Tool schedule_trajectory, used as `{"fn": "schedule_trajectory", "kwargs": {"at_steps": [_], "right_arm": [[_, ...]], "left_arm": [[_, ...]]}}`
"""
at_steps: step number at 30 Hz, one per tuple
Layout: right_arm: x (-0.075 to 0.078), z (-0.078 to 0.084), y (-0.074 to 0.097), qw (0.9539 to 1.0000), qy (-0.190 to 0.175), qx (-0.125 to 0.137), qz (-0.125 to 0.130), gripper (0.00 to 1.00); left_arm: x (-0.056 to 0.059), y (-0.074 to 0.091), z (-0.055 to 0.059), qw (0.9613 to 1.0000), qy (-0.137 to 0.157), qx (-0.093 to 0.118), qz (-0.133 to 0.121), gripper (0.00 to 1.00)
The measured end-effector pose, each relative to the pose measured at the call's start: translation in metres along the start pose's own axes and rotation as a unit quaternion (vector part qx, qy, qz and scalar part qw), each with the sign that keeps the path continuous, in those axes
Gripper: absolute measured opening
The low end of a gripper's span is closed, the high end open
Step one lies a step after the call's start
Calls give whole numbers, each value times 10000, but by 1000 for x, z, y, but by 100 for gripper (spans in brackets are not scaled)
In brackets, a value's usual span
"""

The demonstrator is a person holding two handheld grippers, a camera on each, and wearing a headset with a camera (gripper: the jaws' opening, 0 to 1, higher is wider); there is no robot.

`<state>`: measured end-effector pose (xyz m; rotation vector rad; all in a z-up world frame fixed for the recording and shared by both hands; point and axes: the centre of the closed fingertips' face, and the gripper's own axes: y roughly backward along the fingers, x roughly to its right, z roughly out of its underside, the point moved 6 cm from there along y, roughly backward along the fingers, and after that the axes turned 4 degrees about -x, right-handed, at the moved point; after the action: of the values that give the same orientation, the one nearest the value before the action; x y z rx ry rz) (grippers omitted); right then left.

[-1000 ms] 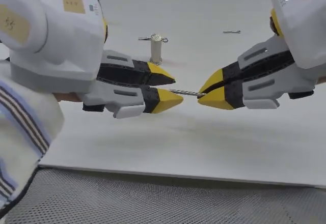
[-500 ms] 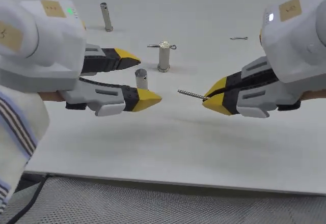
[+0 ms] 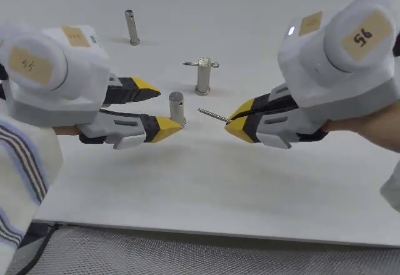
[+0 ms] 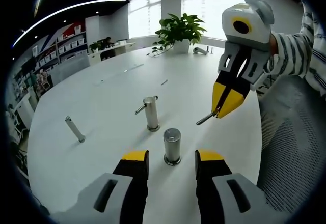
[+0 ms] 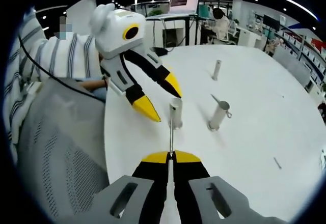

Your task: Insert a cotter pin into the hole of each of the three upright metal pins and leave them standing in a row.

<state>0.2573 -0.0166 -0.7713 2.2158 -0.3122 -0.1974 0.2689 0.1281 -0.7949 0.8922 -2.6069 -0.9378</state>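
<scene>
Right hand-held gripper [image 3: 231, 122] is clenched on a cotter pin [image 3: 212, 115]; the pin's free end points left toward the nearest upright metal pin [image 3: 176, 106], close to it but not touching. That metal pin stands centre frame in the head view. My left hand-held gripper [image 3: 167, 108] is released, jaws spread one on each side of the pin; the left gripper view shows a gap on both sides. Second metal pin [image 3: 202, 75], just above and right of the first, has a cotter pin through its top. Third metal pin [image 3: 131, 26] stands upper left on the white counter [image 3: 187, 181], hole bare. Spare cotter pin [image 5: 277, 163] lies lower right in the right gripper view.
</scene>
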Motion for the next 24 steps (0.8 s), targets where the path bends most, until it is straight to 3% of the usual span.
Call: {"fn": "schedule_trajectory", "kwargs": {"at_steps": [16,20,24], "right_arm": [[1,-7,-11,9998,-212,-5,52,3],[1,-8,-13,9997,-229,-2,60,3],[1,-9,-14,9997,-251,20,74,3]], "left_arm": [[4,-13,-3,10000,42,-21,-29,22],[6,-15,-1,10000,33,-74,9,12],[7,-15,0,9999,82,-102,-58,11]]}}
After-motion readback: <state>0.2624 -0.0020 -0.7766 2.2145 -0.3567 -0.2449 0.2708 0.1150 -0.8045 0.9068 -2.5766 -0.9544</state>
